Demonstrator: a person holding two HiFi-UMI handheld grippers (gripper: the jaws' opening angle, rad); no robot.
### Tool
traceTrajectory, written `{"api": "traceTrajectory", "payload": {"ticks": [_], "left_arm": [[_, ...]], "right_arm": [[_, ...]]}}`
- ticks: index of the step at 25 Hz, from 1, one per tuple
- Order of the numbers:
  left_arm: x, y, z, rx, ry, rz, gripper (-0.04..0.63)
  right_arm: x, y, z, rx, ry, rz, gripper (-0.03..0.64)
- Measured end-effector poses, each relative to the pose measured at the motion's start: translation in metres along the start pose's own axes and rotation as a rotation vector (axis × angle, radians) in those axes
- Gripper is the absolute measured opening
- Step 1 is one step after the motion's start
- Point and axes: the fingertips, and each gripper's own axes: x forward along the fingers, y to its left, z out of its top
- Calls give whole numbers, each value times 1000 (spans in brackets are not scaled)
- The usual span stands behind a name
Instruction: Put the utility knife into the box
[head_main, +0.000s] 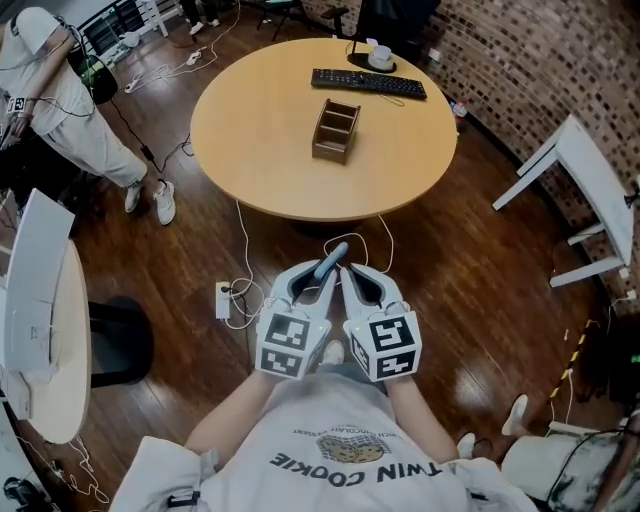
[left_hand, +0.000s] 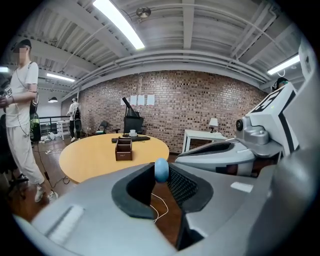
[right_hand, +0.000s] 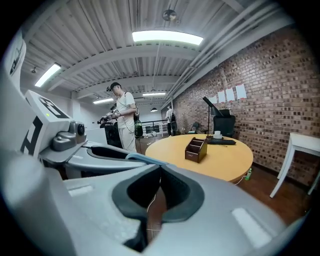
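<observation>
**Left gripper** (head_main: 322, 278): jaws clenched on the utility knife (head_main: 331, 260). Its blue-grey body juts past the jaw tips toward the far side. In the left gripper view only a rounded blue end shows between the pads.

**Right gripper** (head_main: 354, 280): jaws pressed together with nothing between them, just beside the left one.

**Wooden box** (head_main: 335, 130): upright near the middle of the round table (head_main: 250, 150), well apart from both grippers. A keyboard (head_main: 368, 83) lies beyond it.

**Risks, as judged:**
- The hold appears to be on a short part of the knife, so it may pivot or slip out on the way.
- Cables (head_main: 245, 260) and a power strip (head_main: 223, 299) on the floor between person and table could catch a foot.
- The box's compartments look narrow, so a skewed entry could jam the knife or tip the box.
</observation>
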Motion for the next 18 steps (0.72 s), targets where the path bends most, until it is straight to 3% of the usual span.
{"api": "traceTrajectory", "payload": {"ticks": [9, 18], "left_arm": [[41, 12, 21, 14, -11, 66, 75], [76, 31, 27, 10, -5, 65, 75]], "right_arm": [[24, -37, 14, -20, 1, 54, 3], [59, -57, 22, -16, 7, 62, 3]]}}
